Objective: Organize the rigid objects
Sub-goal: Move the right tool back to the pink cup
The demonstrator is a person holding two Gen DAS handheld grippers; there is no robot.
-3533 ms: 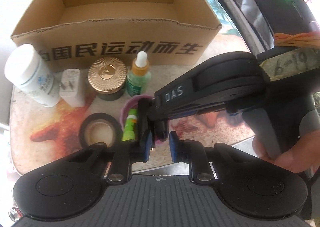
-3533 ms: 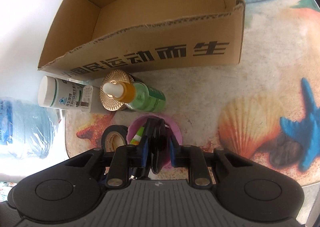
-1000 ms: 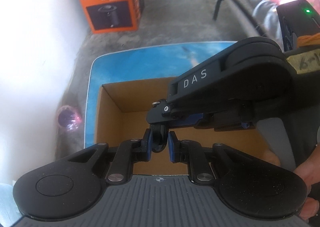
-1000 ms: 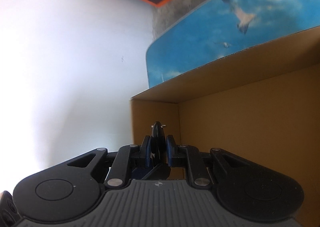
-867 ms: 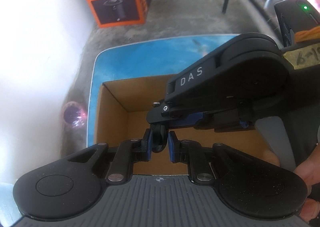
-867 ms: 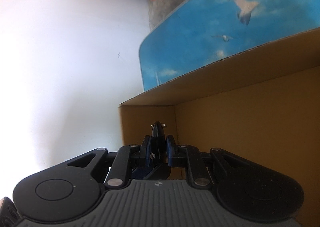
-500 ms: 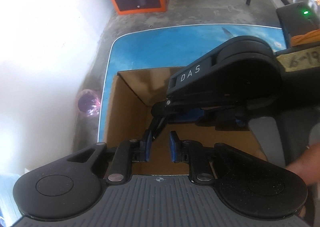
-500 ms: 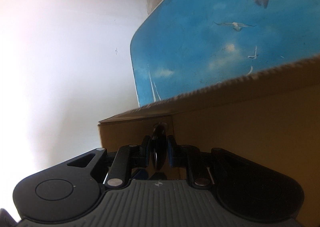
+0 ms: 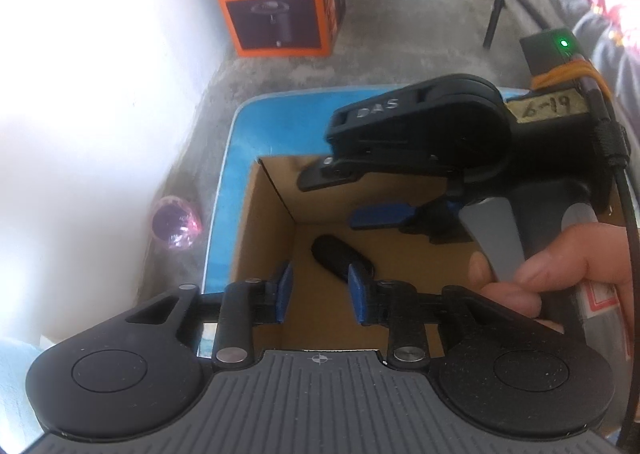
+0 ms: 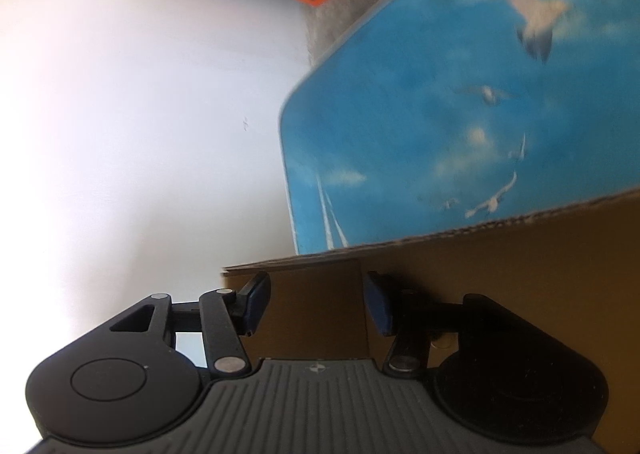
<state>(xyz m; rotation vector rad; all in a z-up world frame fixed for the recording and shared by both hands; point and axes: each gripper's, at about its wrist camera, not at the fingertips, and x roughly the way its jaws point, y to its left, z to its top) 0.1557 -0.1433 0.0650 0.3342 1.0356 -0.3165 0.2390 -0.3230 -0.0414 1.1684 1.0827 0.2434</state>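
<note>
A small black oblong object (image 9: 338, 256) lies on the floor of the open cardboard box (image 9: 272, 214), near its far left corner. My left gripper (image 9: 320, 292) hovers over the box with its blue pads (image 9: 283, 290) apart, its jaws opening. The object shows beyond the gap and touches neither pad. My right gripper (image 9: 354, 198) reaches in from the right, held by a hand (image 9: 560, 266), its jaws also opening. In the right wrist view the right gripper (image 10: 316, 302) has nothing between its pads and faces the box's inner wall (image 10: 500, 286).
The box stands on a blue table top printed with gulls (image 10: 440, 114); its rounded edge (image 9: 226, 182) is just left of the box. On the concrete floor beyond are an orange carton (image 9: 276, 6) and a pink bundle (image 9: 176, 226). A white wall is at the left.
A second ago both grippers were shut together on the black object above the box. Both have since opened, and the object has dropped to the box floor.
</note>
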